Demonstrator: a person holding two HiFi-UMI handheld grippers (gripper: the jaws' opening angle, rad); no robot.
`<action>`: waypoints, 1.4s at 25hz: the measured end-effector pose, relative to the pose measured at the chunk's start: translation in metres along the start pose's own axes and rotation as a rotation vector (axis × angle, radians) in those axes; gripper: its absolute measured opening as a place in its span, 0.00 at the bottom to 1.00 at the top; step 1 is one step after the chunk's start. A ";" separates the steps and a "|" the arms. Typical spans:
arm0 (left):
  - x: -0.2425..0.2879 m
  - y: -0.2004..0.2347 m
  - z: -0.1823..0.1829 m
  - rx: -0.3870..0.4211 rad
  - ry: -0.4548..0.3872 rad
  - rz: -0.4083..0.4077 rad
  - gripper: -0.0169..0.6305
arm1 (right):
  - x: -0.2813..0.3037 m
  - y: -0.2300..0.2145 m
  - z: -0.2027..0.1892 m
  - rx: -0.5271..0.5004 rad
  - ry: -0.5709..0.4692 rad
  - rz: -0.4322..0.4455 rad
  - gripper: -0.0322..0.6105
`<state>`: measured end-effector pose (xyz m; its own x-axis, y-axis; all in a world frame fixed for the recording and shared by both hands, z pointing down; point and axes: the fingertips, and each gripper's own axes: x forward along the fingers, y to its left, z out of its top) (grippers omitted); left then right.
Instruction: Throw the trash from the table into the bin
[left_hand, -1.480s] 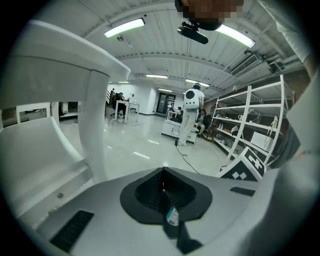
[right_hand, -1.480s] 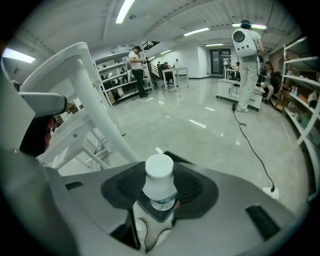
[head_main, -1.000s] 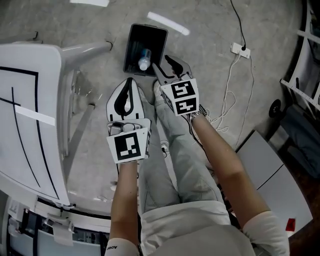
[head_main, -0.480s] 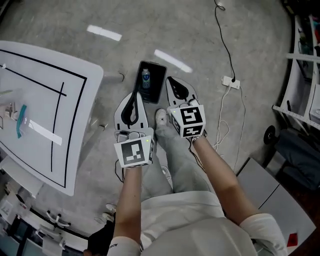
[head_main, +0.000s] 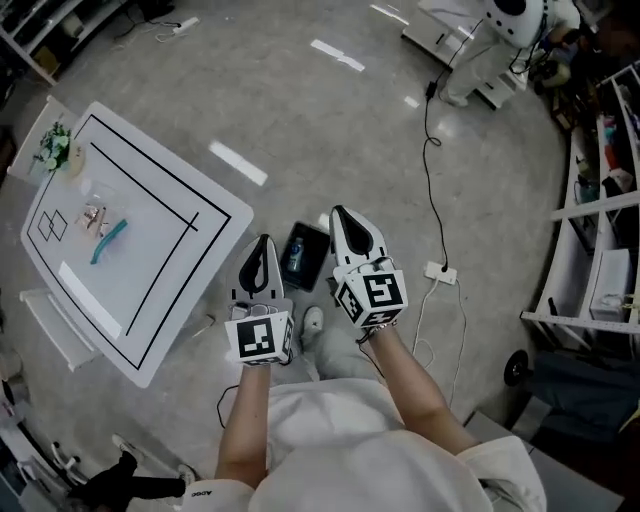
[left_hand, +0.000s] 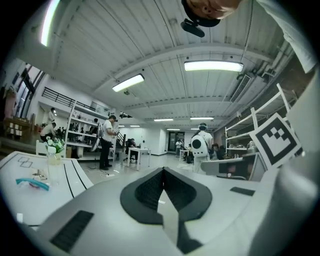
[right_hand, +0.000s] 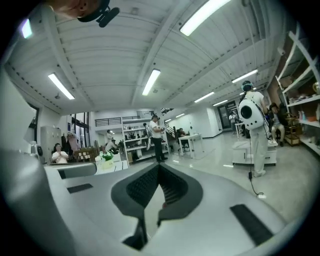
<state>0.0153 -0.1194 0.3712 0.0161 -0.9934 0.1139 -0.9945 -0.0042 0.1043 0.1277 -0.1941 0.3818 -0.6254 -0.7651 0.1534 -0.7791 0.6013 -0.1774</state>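
Head view
- Surface (head_main: 150, 290): white board with black lines, at 9 o'clock of your hands. The trash on it sits towards its far end: a teal strip (head_main: 108, 240) and a small crumpled piece (head_main: 93, 215) just beside it. A potted plant (head_main: 55, 145) stands at the 11 o'clock corner.
- Bin (head_main: 305, 255): dark, on the floor between your two grippers, well apart from the trash. A bottle (head_main: 294, 256) already lies inside.
- Left gripper (head_main: 264, 245) and right gripper (head_main: 341, 215): both point to 12 o'clock on either side of the bin, jaws together and carrying nothing. This is likely a travel pose between drops.
- Power strip (head_main: 440, 272): on the floor at 3 o'clock of the bin, with its cable running off to 12 o'clock.

Left gripper view
- Left gripper (left_hand: 162, 172): your jaws meet at the tip with nothing between them. The surface and the teal strip (left_hand: 32, 184) show at 9 o'clock, so I judge this gripper the better placed for the next pick.

Right gripper view
- Right gripper (right_hand: 159, 167): jaws pressed together, empty, aimed level across the room. A white robot (right_hand: 252, 112) stands at 3 o'clock
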 end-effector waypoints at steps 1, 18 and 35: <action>-0.006 0.004 0.013 0.005 -0.015 0.016 0.03 | -0.003 0.006 0.017 -0.008 -0.019 0.012 0.06; -0.097 0.070 0.163 0.126 -0.181 0.271 0.03 | -0.017 0.163 0.129 -0.102 -0.098 0.353 0.06; -0.192 0.126 0.133 0.091 -0.146 0.517 0.03 | -0.023 0.244 0.089 -0.106 -0.016 0.546 0.06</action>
<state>-0.1266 0.0551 0.2308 -0.4851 -0.8744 -0.0113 -0.8742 0.4853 -0.0159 -0.0438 -0.0507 0.2481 -0.9395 -0.3387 0.0520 -0.3426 0.9307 -0.1282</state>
